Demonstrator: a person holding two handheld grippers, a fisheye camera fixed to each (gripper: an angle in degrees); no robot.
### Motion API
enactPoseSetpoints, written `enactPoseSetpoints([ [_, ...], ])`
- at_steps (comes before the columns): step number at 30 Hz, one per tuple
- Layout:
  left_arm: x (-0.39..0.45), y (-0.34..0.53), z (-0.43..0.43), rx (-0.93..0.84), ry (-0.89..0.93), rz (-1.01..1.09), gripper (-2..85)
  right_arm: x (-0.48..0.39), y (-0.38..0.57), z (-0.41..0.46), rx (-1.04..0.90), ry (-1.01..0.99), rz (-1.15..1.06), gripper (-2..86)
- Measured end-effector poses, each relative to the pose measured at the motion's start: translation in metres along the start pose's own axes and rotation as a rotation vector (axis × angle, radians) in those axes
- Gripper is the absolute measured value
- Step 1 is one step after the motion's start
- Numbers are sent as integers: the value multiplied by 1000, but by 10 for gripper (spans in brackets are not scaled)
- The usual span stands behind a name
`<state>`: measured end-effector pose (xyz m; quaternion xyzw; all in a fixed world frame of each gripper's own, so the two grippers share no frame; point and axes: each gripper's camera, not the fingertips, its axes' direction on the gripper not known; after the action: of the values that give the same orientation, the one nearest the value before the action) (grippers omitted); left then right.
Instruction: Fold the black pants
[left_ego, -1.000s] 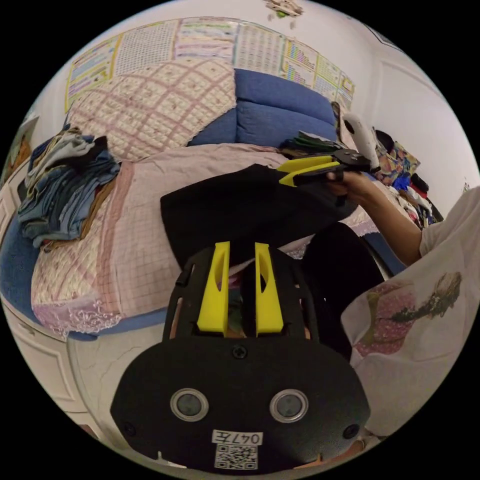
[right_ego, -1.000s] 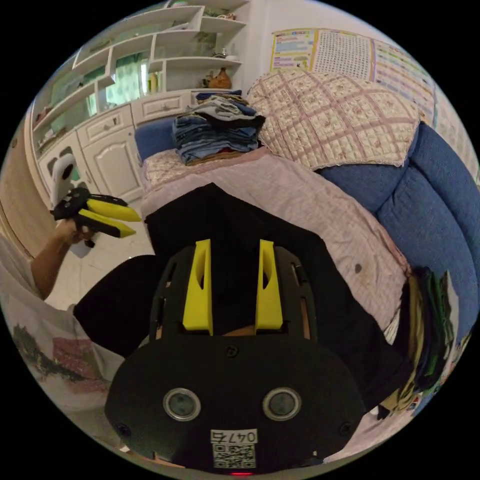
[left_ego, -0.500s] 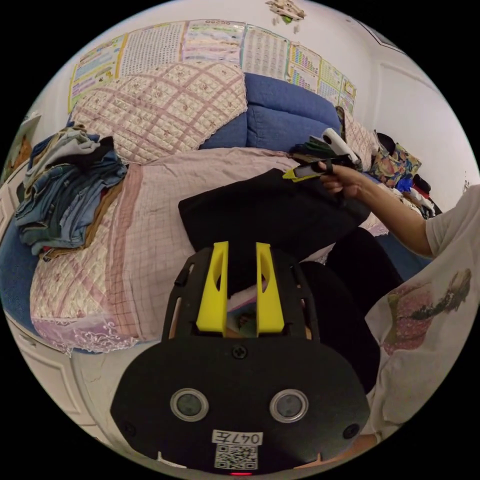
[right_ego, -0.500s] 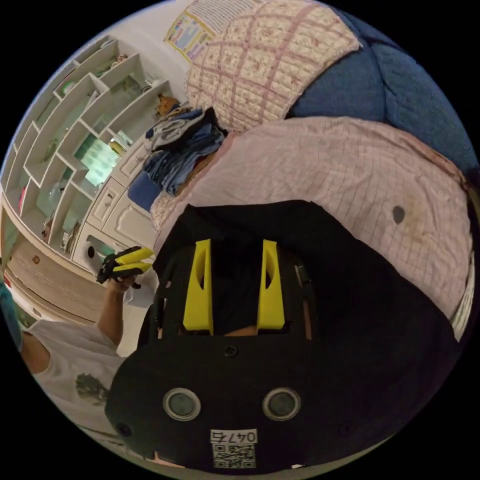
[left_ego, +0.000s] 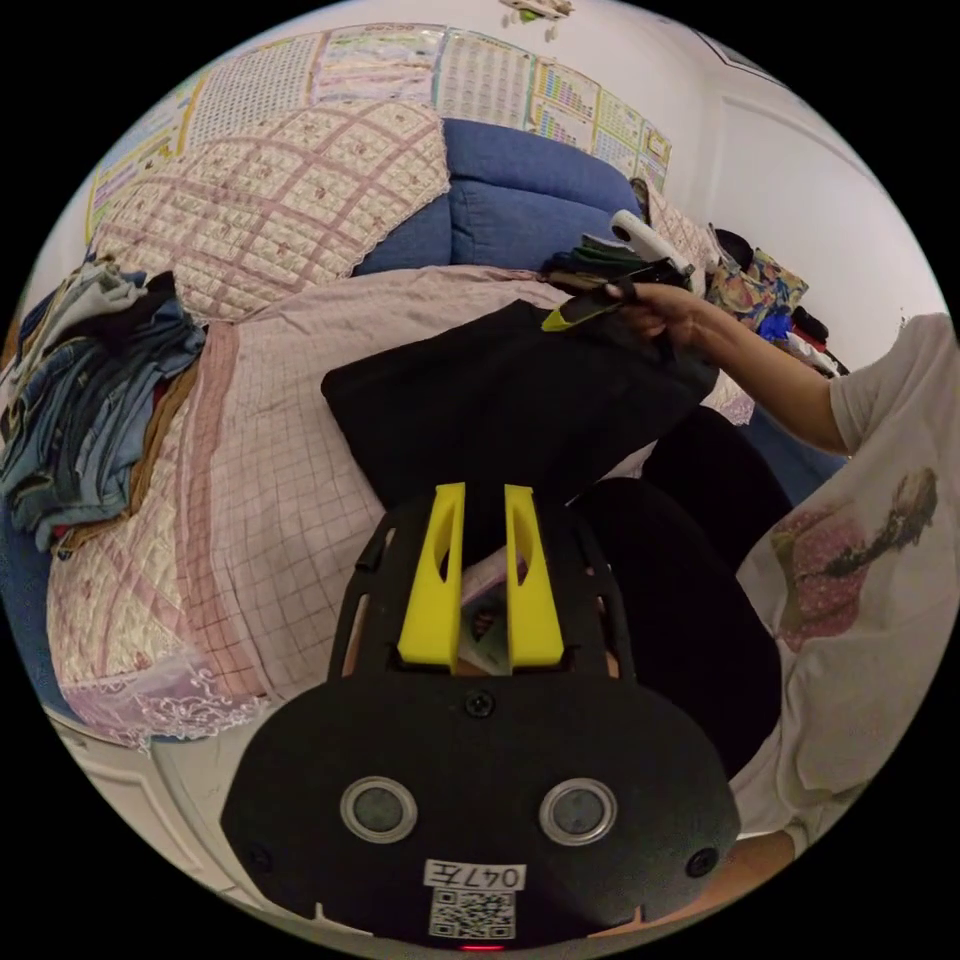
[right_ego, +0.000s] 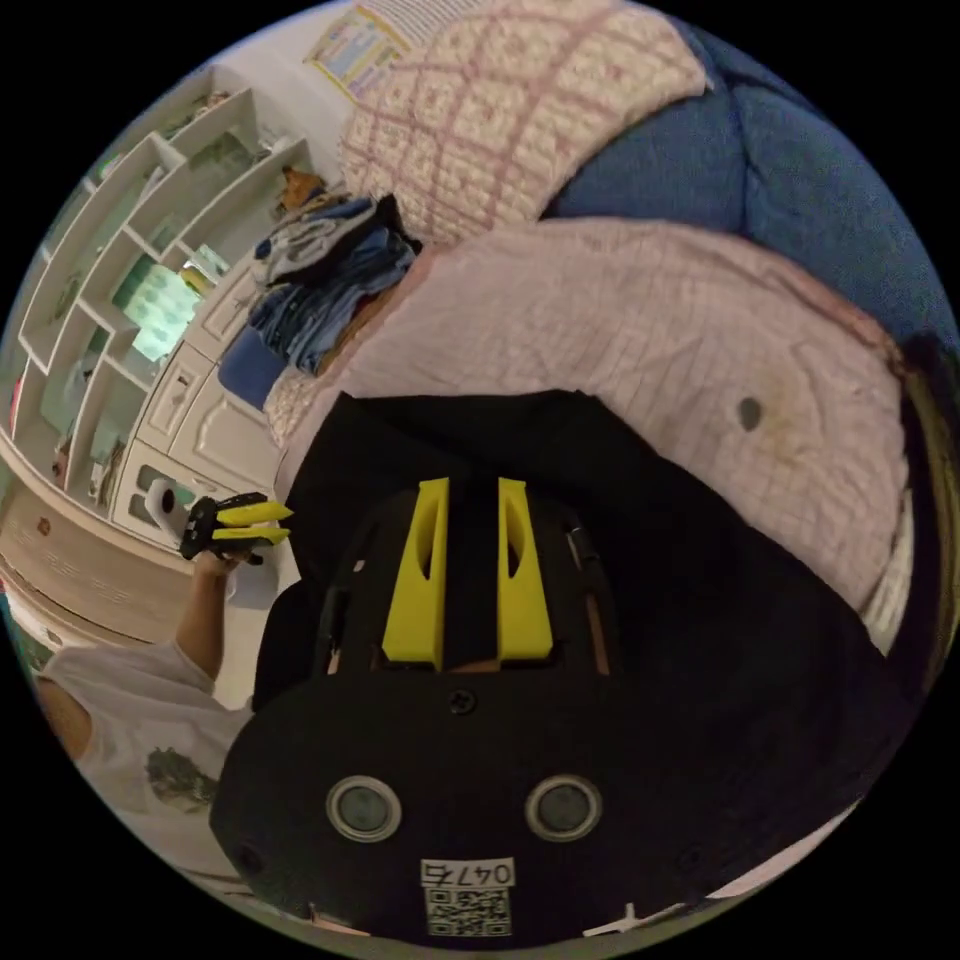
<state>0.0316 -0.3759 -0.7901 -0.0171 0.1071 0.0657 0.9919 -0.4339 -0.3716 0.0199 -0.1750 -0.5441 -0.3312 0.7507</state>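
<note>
The black pants lie folded on the pink checked sofa cover, near its front edge. In the left gripper view my left gripper sits at the pants' near edge with its jaws narrow, and dark cloth shows between the tips. I cannot tell whether they press on it. My right gripper is at the pants' far right corner, one yellow jaw lying on top. In the right gripper view black fabric fills the gap of my right gripper. The left gripper is held at the pants' left edge.
A stack of folded jeans sits at the sofa's left end, also seen as the jeans pile. A quilted cushion leans on the blue backrest. Dark folded clothes lie behind the right gripper. White cabinets stand beyond the sofa.
The right gripper's jaws have drawn closer together over the black fabric. The left gripper's jaws have also narrowed slightly at the pants' near edge. Both cameras shifted.
</note>
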Motion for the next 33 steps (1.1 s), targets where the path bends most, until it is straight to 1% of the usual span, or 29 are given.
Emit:
enactPoseSetpoints([
  [1, -1, -3, -4, 15, 1, 2, 64, -8, 8, -2, 15, 0, -28, 30],
  [2, -5, -10, -11, 39, -5, 2, 62, -29, 24, 0, 21, -19, -109, 29],
  [3, -13, -22, -14, 47, -20, -10, 61, -51, 41, 8, 8, -29, -189, 24],
  [4, -17, -29, -14, 41, -32, -19, 60, -61, 49, 15, -6, -27, -224, 22],
  [6, -35, -65, -5, -7, -83, -38, 60, -98, 79, 51, -93, 42, -315, 21],
  [8, -43, -92, 5, -3, -115, -44, 60, -115, 100, 86, -178, 140, -338, 21],
  [9, -48, -108, 14, 1, -100, -51, 61, -121, 112, 109, -231, 188, -337, 21],
  [11, -60, -126, 35, -51, -114, -98, 62, -127, 127, 119, -211, 204, -325, 24],
  [13, -70, -134, 50, -96, -144, -140, 62, -130, 146, 100, -65, 208, -276, 29],
  [15, -70, -134, 39, -42, -136, -161, 60, -117, 193, 56, 178, 213, -118, 37],
  [16, -68, -133, 34, -22, -135, -166, 60, -110, 210, 47, 235, 223, -56, 41],
  [18, -64, -122, 16, 15, -135, -196, 59, -67, 299, 18, 461, 243, 274, 62],
  [19, -63, -119, 12, 17, -134, -201, 59, -55, 325, 15, 511, 236, 360, 66],
  [20, -60, -113, 8, 12, -127, -209, 59, -32, 376, 13, 583, 231, 522, 75],
  [21, -57, -108, 6, -2, -114, -218, 58, -14, 419, 17, 600, 230, 629, 82],
  [23, -51, -103, 7, -29, -96, -225, 58, -4, 463, 29, 598, 209, 656, 87],
  [25, -44, -101, 9, -63, -85, -223, 58, -8, 487, 44, 621, 217, 610, 87],
  [27, -36, -104, 10, -106, -85, -214, 61, -18, 500, 67, 597, 297, 575, 78],
  [31, -26, -113, 2, -133, -115, -197, 63, -38, 522, 79, 679, 367, 587, 63],
  [33, -24, -118, -6, -136, -113, -196, 64, -51, 532, 81, 705, 465, 588, 70],
])
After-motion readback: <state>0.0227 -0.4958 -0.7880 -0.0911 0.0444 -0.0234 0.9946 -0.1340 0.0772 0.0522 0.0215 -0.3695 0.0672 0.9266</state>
